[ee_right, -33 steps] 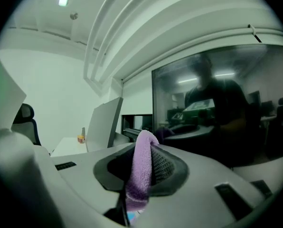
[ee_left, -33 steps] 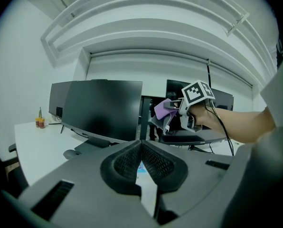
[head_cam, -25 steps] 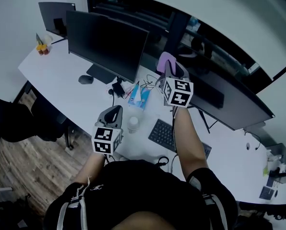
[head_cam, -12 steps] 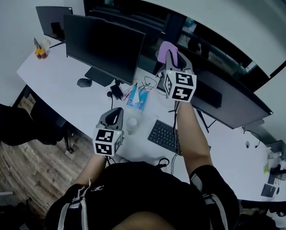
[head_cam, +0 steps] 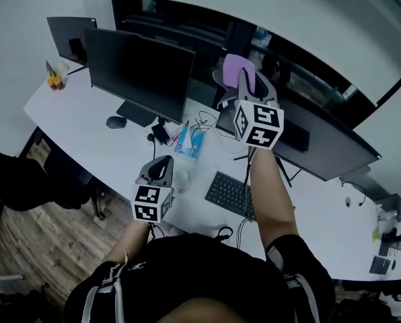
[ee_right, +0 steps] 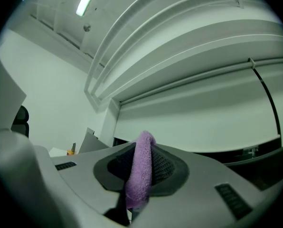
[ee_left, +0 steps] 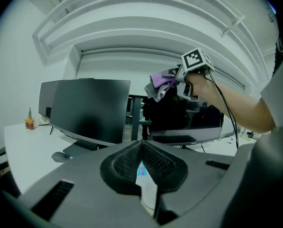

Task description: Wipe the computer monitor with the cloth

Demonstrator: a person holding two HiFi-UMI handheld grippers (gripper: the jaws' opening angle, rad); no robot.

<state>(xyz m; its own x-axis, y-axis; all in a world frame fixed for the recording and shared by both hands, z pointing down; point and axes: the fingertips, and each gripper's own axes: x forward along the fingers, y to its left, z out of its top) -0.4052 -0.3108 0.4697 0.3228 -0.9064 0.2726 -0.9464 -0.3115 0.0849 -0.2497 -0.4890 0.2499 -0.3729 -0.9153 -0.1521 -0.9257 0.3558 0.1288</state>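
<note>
A dark monitor [head_cam: 143,73] stands on the white desk [head_cam: 79,116], and a second, wider monitor [head_cam: 321,147] stands to its right. My right gripper [head_cam: 244,86] is held high between the two screens, shut on a purple cloth [head_cam: 235,69]. The right gripper view shows that cloth [ee_right: 141,170] pinched between the pads and drooping. My left gripper [head_cam: 161,170] hangs low over the desk's near edge, shut with nothing in it. From the left gripper view the left monitor [ee_left: 91,110] is ahead, with the raised right gripper [ee_left: 179,75] and the cloth [ee_left: 158,84] above it.
On the desk lie a mouse [head_cam: 115,122], a tissue pack [head_cam: 190,140], a white cup [head_cam: 182,177], a keyboard [head_cam: 231,190] and tangled cables [head_cam: 207,123]. A third monitor [head_cam: 69,36] stands far left. Wooden floor [head_cam: 32,241] lies beyond the desk edge.
The right gripper has risen a little with the cloth, staying between the two screens. The left gripper has hardly moved.
</note>
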